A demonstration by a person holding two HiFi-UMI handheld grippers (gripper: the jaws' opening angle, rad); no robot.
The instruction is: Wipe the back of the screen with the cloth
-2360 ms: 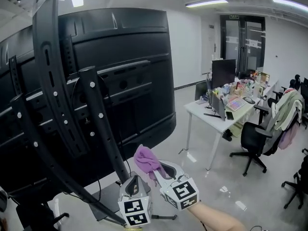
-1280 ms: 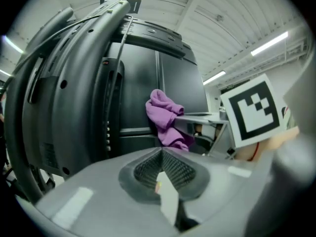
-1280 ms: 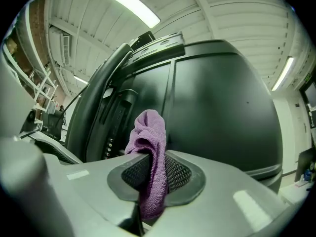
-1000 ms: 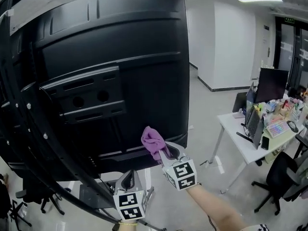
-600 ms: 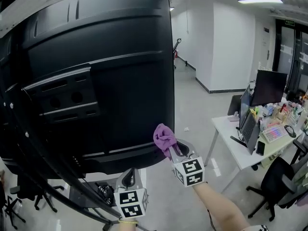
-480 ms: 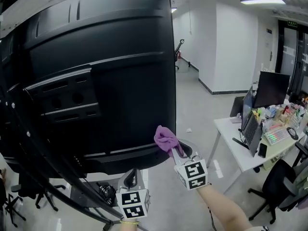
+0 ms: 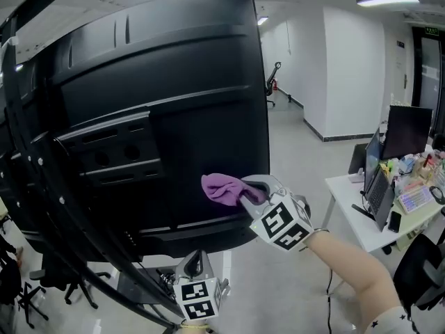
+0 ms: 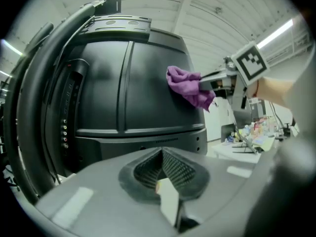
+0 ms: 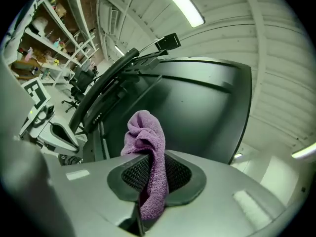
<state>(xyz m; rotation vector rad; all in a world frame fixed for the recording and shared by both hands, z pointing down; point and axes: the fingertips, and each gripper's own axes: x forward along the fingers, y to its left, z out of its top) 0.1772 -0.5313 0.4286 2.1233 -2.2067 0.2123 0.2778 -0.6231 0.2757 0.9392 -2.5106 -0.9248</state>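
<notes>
Two hand-held grippers: one is held in each hand, the left low, the right raised to the screen (image 7: 174,110).
Left hand-held gripper (image 7: 195,261): seen nearest, below the screen's lower edge; its jaws are pressed together and nothing is gripped between them.
Right hand-held gripper (image 7: 245,191): clenched on the cloth (image 7: 221,186), of which a fold is pinched between the jaws and the bunched end is left standing out past the tips.
Cloth position: the purple bundle is carried in front of the lower right part of the black back panel, near its right edge; whether it is already pressed to the surface cannot be told.
Screen back: a large dark panel is seen upright, with ridges running across it and a recessed block (image 7: 118,152) to the left of the cloth.
Deciding relation: the panel lies straight ahead of the right jaws, and most of its surface lies to the left of and above the cloth. The ridges run sideways, so strokes along them toward the left are judged the likely need. The right hand is much the nearer one.
Mount frame (image 7: 42,186): black rails are seen at the left.
Counter (image 7: 361,214): a white one with a monitor (image 7: 410,127) is seen far off at the right, well apart.
</notes>
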